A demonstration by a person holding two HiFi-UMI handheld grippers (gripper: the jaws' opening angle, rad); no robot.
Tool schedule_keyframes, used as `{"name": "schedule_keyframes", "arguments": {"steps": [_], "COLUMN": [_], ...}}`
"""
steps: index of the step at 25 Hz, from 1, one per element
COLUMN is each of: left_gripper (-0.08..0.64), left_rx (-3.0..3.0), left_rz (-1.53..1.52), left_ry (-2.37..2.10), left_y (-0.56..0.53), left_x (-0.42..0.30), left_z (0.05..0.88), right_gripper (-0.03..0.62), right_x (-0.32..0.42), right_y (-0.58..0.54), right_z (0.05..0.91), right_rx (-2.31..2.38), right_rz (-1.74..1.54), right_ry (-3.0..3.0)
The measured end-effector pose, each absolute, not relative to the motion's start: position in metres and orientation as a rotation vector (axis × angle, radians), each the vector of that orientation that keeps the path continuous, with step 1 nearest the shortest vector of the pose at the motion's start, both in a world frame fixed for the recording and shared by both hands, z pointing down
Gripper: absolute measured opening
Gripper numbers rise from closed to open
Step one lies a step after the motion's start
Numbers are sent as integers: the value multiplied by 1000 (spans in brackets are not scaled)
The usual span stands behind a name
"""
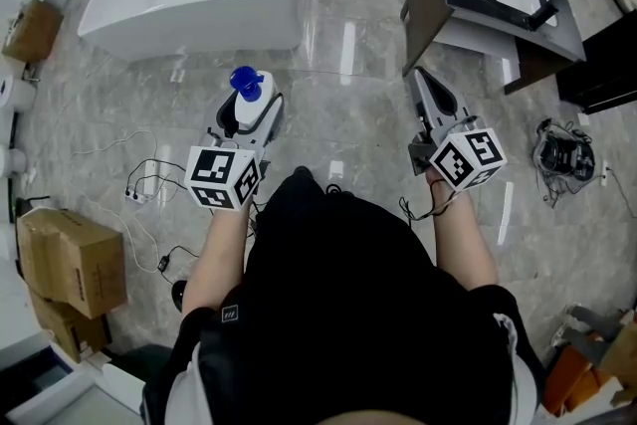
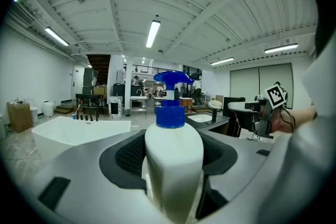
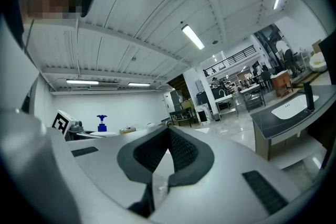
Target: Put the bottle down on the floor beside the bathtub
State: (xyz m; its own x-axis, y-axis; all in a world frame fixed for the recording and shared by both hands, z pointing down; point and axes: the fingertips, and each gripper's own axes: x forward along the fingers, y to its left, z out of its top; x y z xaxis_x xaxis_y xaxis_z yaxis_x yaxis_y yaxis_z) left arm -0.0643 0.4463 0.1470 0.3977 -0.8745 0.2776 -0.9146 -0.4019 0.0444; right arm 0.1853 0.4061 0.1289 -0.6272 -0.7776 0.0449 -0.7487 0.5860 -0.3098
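Left gripper clamped on white bottle near the bathtub; bottle base hidden between jaws. Right gripper, jaws together, empty, farther from the bathtub.

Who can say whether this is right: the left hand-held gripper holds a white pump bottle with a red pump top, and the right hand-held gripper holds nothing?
Wrong in one respect: the pump top is blue, not red, as the left gripper view shows. The left hand-held gripper does hold the white pump bottle, and the right hand-held gripper holds nothing.
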Motion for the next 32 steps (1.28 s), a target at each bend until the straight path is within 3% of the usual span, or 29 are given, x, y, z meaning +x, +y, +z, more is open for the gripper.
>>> {"name": "schedule_keyframes", "arguments": {"steps": [14, 25, 32], "left_gripper": [276, 276, 276], "left_rx": [2466, 2490, 2437], "left_rz": [270, 268, 294], "left_ry": [-1536, -1508, -1500], "left_y": [300, 177, 128], "left_x": [-90, -154, -156], "left_z": [169, 172, 193], "right_gripper": [28, 28, 28], "right_x": [151, 88, 89], "right_y": [277, 161, 104], "right_z": [141, 142, 164], "right_rx": [-1323, -1350, -1357], "right_rz": [-502, -527, -585], "right_ry": [2755, 2767, 2789]}}
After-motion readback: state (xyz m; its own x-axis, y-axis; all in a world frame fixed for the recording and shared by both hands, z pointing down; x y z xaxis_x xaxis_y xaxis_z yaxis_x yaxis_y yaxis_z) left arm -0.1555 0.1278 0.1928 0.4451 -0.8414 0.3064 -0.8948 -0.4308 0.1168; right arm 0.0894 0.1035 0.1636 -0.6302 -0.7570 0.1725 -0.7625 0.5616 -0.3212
